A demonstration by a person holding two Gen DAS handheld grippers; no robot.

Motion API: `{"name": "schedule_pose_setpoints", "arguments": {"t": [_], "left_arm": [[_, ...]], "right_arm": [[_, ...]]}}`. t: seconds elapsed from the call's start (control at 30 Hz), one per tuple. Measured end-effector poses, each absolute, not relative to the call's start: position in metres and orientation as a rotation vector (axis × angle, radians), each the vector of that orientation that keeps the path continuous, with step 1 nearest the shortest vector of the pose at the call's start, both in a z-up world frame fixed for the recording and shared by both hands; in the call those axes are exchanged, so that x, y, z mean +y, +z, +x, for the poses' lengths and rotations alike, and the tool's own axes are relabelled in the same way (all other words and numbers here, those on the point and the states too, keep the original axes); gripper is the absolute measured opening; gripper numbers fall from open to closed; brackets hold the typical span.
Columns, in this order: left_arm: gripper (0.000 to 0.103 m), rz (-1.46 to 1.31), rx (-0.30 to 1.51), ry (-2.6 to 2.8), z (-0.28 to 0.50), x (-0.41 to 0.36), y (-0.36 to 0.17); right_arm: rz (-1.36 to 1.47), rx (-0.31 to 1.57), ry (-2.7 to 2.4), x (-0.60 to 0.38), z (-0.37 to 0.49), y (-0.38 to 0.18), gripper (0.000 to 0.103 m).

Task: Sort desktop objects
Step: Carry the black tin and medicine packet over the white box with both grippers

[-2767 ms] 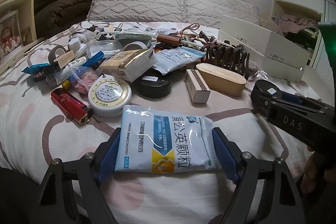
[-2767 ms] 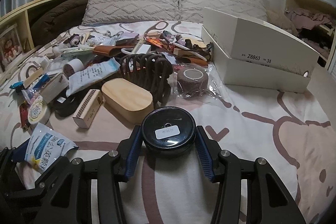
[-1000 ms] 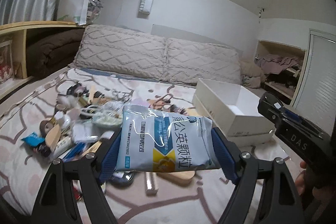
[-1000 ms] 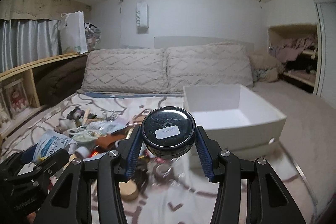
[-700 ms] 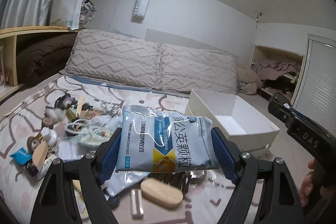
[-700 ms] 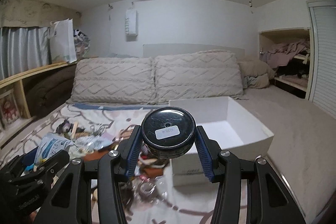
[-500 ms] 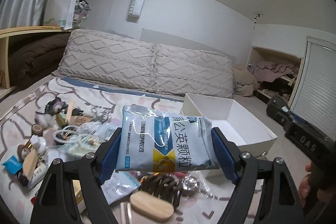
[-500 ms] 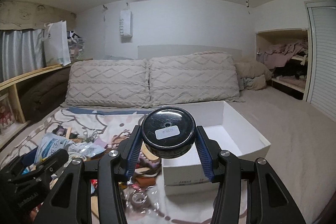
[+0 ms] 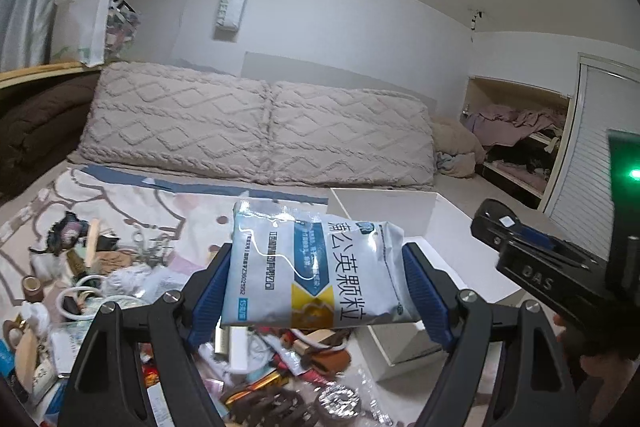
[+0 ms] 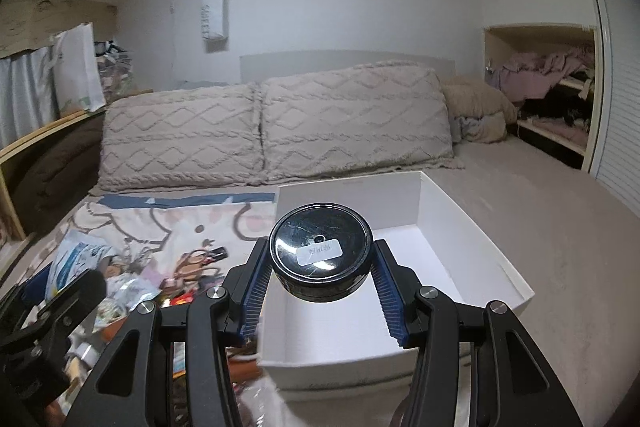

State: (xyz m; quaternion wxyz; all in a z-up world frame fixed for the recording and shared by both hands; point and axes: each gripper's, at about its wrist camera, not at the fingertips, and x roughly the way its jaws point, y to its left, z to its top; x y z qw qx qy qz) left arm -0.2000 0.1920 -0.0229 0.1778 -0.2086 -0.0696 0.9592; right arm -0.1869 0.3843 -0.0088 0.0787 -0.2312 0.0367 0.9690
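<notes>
Bed first, and you had it spread wide under both cameras, two knitted pillows at the head and a patterned blanket buried in clutter. White box next: it sat open and empty on the bare side of the mattress, just beside the pile. You held your right gripper over its near end, jaws partly closed and pressed on the sides of a round black tin, label up. Your left gripper stood wider, pads clamped on both edges of a blue and white sachet, raised above the clutter and short of the box.

For a clean drop, by my reckoning, you needed each load fully past the near wall before letting go. The tin looked close to that; the sachet had further to go and, being floppy, would want a low release.

Views differed. Your left camera caught the heap below: a brown hair claw, a white cord, wrappers, and your right gripper from the side. Your right camera alone showed the box floor bare, and the sachet's corner at far left.
</notes>
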Motion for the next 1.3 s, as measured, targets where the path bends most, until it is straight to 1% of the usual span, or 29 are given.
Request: {"name": "schedule_pose_setpoints", "arguments": {"t": [0.4,0.53,0.7,0.83,1.0,1.07,1.17,1.3], "left_arm": [[0.082,-0.647,-0.151,2.656,-0.239,0.235,-0.015],[0.082,-0.657,-0.106,2.634,-0.251,0.253,-0.011],[0.082,-0.663,-0.077,2.608,-0.263,0.277,-0.006],[0.082,-0.694,-0.083,2.581,-0.273,0.293,-0.003],[0.082,-0.726,-0.046,2.571,-0.287,0.310,0.000],[0.082,-0.741,-0.032,2.564,-0.292,0.314,-0.001],[0.082,-0.771,-0.020,2.546,-0.301,0.321,-0.004],[0.082,-0.838,-0.032,2.508,-0.314,0.331,-0.010]], "right_arm": [[-0.777,0.239,2.825,0.435,-0.238,-0.022,0.051],[-0.855,0.235,2.789,0.447,-0.251,-0.035,0.051],[-0.934,0.257,2.744,0.461,-0.258,-0.053,0.051],[-0.964,0.299,2.728,0.474,-0.260,-0.058,0.051],[-0.979,0.317,2.701,0.484,-0.261,-0.064,0.051],[-0.996,0.312,2.695,0.486,-0.263,-0.067,0.051],[-1.031,0.241,2.673,0.485,-0.263,-0.071,0.051],[-1.060,0.242,2.680,0.489,-0.260,-0.074,0.051]]}}
